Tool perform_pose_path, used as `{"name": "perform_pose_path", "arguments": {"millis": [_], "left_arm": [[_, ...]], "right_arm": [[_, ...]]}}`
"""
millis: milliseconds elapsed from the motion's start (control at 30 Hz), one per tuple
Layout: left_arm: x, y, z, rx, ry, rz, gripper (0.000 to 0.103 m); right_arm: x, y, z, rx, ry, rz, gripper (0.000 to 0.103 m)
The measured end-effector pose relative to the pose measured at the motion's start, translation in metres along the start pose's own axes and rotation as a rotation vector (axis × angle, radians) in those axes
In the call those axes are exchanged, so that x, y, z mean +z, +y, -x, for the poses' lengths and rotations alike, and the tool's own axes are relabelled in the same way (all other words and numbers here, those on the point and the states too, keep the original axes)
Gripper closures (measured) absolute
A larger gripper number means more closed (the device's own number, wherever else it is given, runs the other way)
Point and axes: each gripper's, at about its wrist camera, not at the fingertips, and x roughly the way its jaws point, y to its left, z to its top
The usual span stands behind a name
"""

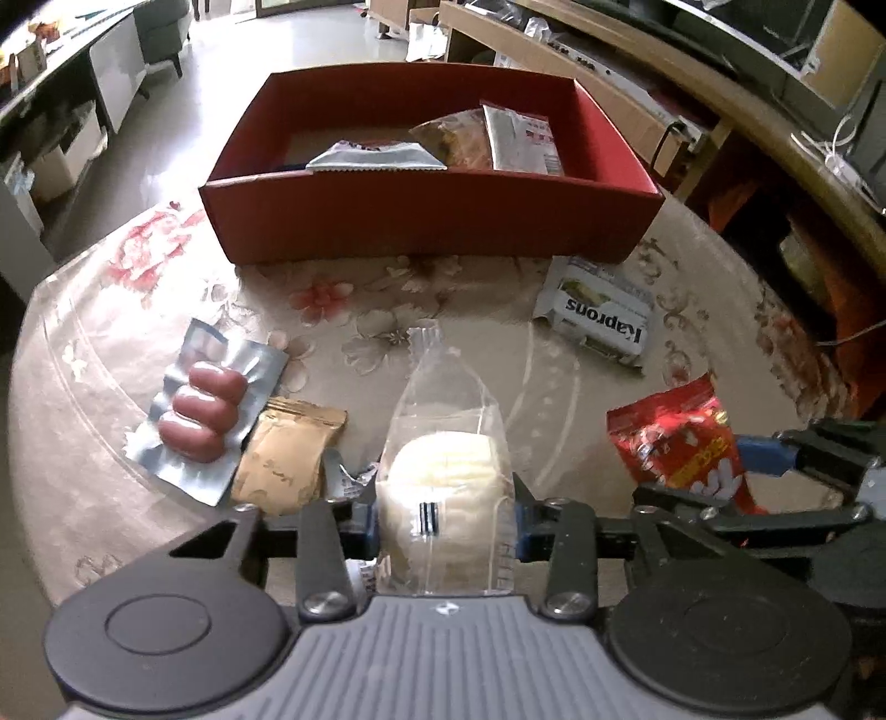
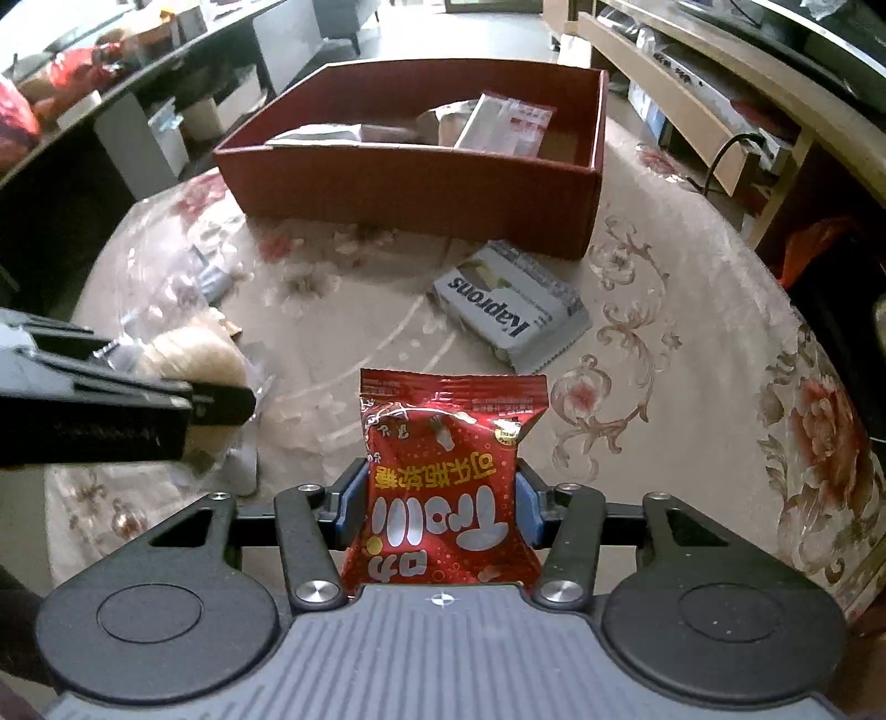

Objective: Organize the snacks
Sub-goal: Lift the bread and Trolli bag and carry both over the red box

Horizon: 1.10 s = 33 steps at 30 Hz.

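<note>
My left gripper (image 1: 443,518) is shut on a clear bag holding a pale round bun (image 1: 443,476), near the table's front edge. My right gripper (image 2: 440,501) is shut on a red candy packet (image 2: 448,476); that packet (image 1: 684,443) also shows at the right of the left wrist view. The red cardboard box (image 1: 432,221) stands at the far side of the table with several packets (image 1: 493,138) inside. On the table lie a sausage pack (image 1: 202,412), a tan pouch (image 1: 285,459) and a white Kaprons wafer pack (image 1: 601,313).
The round table carries a beige floral cloth (image 2: 692,343) under a clear cover. Wooden shelving (image 2: 692,83) stands to the right, a white cabinet and a chair (image 1: 160,33) to the far left. In the right wrist view the left gripper's dark body (image 2: 94,404) fills the left side.
</note>
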Motion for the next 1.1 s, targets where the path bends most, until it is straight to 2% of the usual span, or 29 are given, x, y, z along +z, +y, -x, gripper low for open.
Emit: {"name": "perform_pose_path", "arguments": {"millis": [233, 400, 633, 900, 1100], "left_arm": [[-0.006, -0.010, -0.009, 0.012, 0.016, -0.035, 0.058], [-0.003, -0.008, -0.006, -0.008, 0.013, -0.002, 0.060], [0.006, -0.003, 0.011, -0.031, -0.037, 0.035, 0.060], [0.028, 0.003, 0.022, -0.043, -0.091, 0.078, 0.060], [0.058, 0.004, 0.026, -0.051, -0.136, 0.103, 0.060]], "right_arm": [[0.001, 0.001, -0.003, 0.005, 0.006, 0.000, 0.043], [0.003, -0.001, 0.003, 0.014, -0.022, -0.018, 0.043], [0.012, -0.007, 0.013, 0.031, -0.073, -0.055, 0.043], [0.040, -0.011, 0.021, 0.044, -0.148, -0.090, 0.043], [0.071, -0.011, 0.024, 0.059, -0.208, -0.112, 0.044]]}}
